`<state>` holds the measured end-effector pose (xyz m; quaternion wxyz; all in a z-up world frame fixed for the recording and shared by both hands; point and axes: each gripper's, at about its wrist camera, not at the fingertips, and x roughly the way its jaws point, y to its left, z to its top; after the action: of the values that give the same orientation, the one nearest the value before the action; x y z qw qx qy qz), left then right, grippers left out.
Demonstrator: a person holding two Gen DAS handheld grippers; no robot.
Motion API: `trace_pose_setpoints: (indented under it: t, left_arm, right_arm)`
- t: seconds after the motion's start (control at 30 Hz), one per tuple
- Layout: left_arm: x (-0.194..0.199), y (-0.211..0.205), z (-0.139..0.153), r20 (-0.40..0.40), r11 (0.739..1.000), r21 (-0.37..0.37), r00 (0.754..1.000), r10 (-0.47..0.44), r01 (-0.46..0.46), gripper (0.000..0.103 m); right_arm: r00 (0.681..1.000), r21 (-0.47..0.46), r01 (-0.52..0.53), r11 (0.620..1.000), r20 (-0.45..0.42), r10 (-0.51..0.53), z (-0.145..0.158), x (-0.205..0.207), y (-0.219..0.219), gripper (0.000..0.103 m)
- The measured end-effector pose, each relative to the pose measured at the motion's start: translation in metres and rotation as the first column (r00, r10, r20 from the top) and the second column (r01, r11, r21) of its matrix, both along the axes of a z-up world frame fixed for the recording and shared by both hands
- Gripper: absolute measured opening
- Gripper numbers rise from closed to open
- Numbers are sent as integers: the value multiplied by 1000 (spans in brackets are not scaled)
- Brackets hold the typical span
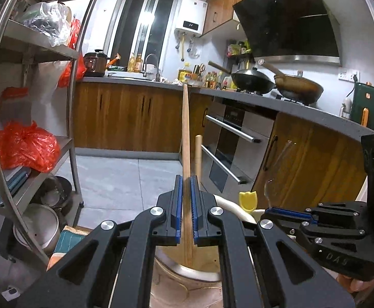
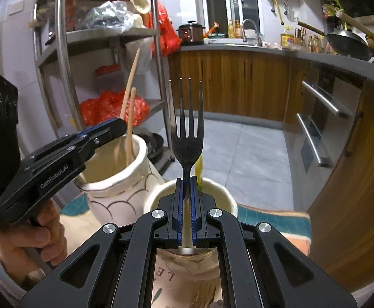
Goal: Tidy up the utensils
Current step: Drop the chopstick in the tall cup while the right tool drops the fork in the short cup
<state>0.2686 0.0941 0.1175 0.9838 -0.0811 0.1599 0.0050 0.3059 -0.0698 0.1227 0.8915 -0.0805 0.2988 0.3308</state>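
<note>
Kitchen shelving behind, left gripper clamps a chopstick, right gripper a fork (tines up).

Left gripper: closed on a chopstick standing upright in the left jar, a second chopstick beside it in the same jar. Right gripper: closed on a fork, tines up, above the right jar, which stands just beside the left jar. Shelf rack to the left; counter with two woks to the right.
</note>
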Motion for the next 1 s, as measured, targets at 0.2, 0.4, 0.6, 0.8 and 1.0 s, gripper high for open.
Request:
trace_pose_setpoints:
  t: [0.2,0.4,0.6,0.8,1.0]
  left_arm:
    - [1,-2,-1,-7,1000,13,1000,10,-10,6]
    - [1,-2,-2,-5,1000,23,1000,18,-18,6]
    - [-1,-2,-2,-2,999,30,1000,24,-24,7]
    - [-4,-4,2,11,999,32,1000,7,-8,18]
    - [-15,-3,8,39,999,47,999,11,-13,35]
  right_arm:
    - [1000,-19,2,1000,-17,-2,-8,2,5,6]
    - [1000,-33,6,999,-13,-6,-11,2,8,6]
    - [1000,-31,11,999,-25,-12,-12,1,8,7]
    - [1000,-21,3,1000,-18,-3,-9,-2,6,18]
    - [1000,-9,-3,1000,1,3,-2,-9,1,20]
